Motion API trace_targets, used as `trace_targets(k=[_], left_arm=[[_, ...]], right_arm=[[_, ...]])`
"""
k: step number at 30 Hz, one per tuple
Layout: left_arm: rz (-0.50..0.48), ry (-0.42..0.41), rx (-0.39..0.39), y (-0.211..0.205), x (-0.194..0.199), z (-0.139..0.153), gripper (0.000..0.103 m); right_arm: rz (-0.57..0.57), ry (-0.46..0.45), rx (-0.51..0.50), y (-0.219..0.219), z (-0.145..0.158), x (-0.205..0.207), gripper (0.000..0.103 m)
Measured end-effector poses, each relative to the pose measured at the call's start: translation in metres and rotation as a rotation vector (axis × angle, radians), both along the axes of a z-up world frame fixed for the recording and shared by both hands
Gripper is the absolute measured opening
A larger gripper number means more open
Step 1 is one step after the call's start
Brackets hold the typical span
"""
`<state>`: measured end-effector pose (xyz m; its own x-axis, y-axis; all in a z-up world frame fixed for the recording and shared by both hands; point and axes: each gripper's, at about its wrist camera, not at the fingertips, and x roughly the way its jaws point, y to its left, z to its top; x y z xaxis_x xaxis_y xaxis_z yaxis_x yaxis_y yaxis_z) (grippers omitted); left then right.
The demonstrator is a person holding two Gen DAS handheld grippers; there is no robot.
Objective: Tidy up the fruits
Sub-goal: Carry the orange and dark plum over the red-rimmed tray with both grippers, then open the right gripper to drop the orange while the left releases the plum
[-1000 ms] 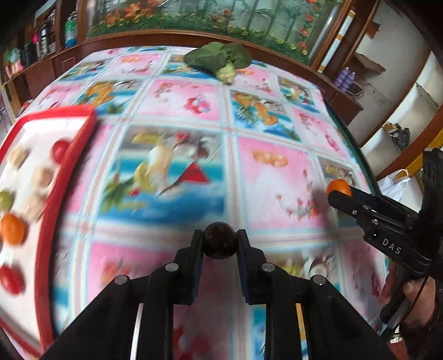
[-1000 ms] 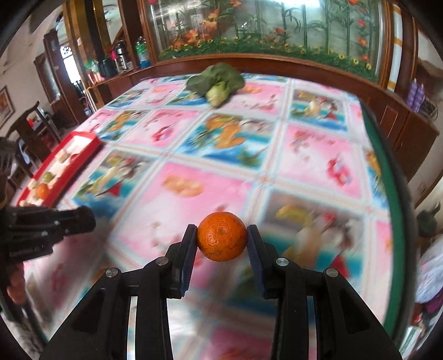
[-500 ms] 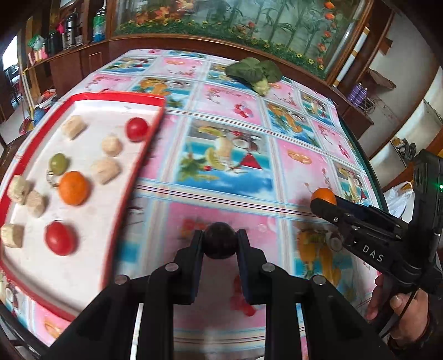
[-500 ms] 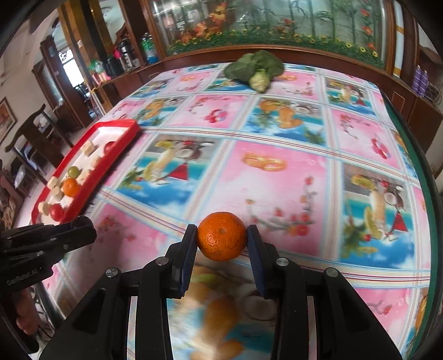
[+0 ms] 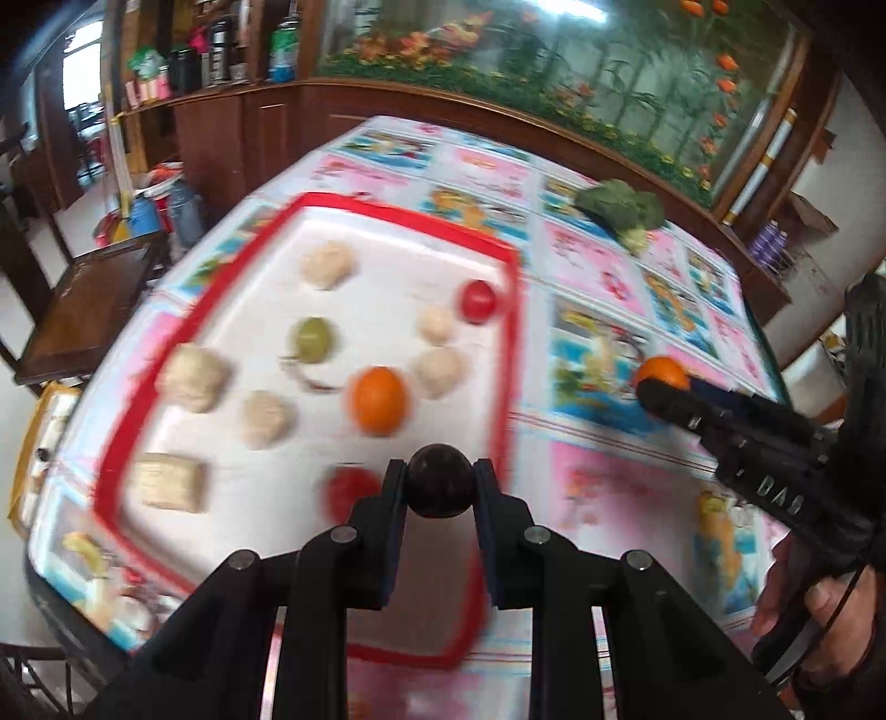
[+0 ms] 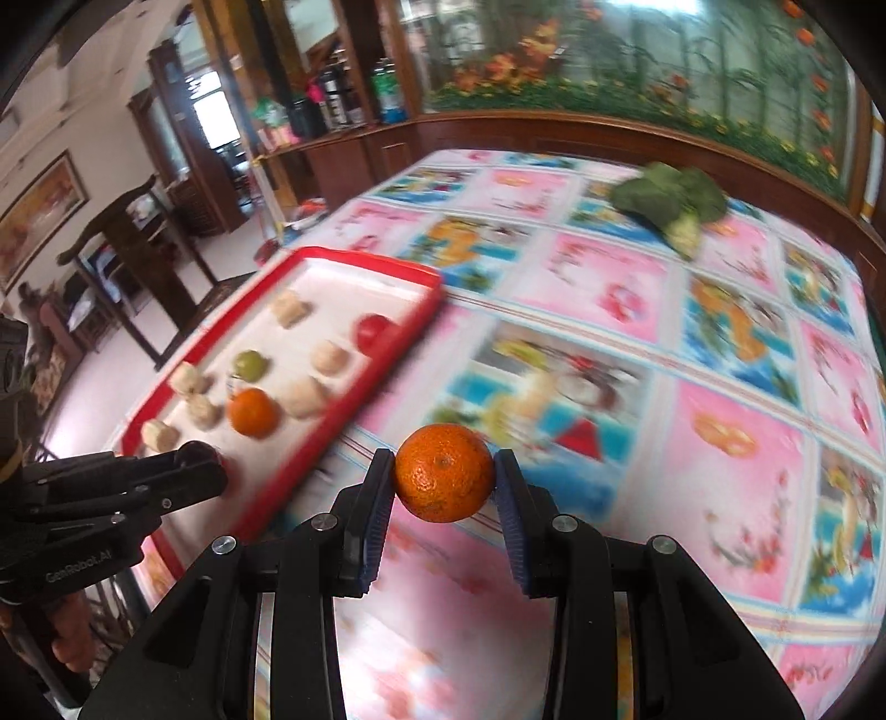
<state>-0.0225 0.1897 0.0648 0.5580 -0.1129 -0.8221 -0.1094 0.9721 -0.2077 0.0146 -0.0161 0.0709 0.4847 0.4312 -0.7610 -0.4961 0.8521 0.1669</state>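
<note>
My left gripper point(image 5: 440, 487) is shut on a small dark round fruit point(image 5: 440, 479) and hangs over the near right part of a red-rimmed white tray point(image 5: 501, 354). The tray holds an orange point(image 5: 379, 400), two red fruits, one at the far right point(image 5: 478, 301) and one just left of my fingers point(image 5: 349, 490), a green fruit point(image 5: 313, 339) and several beige pieces. My right gripper point(image 6: 444, 484) is shut on a tangerine point(image 6: 444, 472) above the tablecloth, to the right of the tray point(image 6: 387, 354). Each gripper shows at the edge of the other's view.
A bunch of green leafy vegetable point(image 6: 673, 202) lies at the far side of the table, which is covered by a patterned pink and blue cloth point(image 6: 720, 443). A wooden sideboard with bottles point(image 5: 221, 50) runs behind. A wooden chair point(image 5: 88, 299) stands left of the table.
Both grippers have swept left across the table with their fruits. The tray has come from the left edge to under the left gripper, and closer to the right one.
</note>
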Motion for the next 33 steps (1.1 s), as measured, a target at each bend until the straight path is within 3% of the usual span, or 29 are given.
trace_targets(k=[8, 16, 27, 30, 32, 33], left_arm=[[0.089, 0.058, 0.012, 0.05, -0.006, -0.024, 0.026], [0.095, 0.103, 0.005, 0.062, 0.0, -0.044, 0.026], [0.06, 0.07, 0.068, 0.057, 0.001, -0.044, 0.026], [0.059, 0.06, 0.067, 0.057, 0.0, -0.043, 0.027], [0.056, 0.059, 0.057, 0.057, 0.0, -0.043, 0.03], [0.05, 0.057, 0.042, 0.058, 0.0, -0.043, 0.036]], right_arm=[[0.095, 0.002, -0.01, 0.072, -0.003, 0.025, 0.035], [0.187, -0.009, -0.061, 0.141, -0.022, 0.044, 0.035], [0.246, -0.024, -0.16, 0.175, -0.044, 0.047, 0.035], [0.232, -0.009, -0.149, 0.173, -0.046, 0.048, 0.035], [0.227, -0.003, -0.152, 0.174, -0.046, 0.047, 0.035], [0.225, -0.005, -0.156, 0.174, -0.045, 0.047, 0.036]])
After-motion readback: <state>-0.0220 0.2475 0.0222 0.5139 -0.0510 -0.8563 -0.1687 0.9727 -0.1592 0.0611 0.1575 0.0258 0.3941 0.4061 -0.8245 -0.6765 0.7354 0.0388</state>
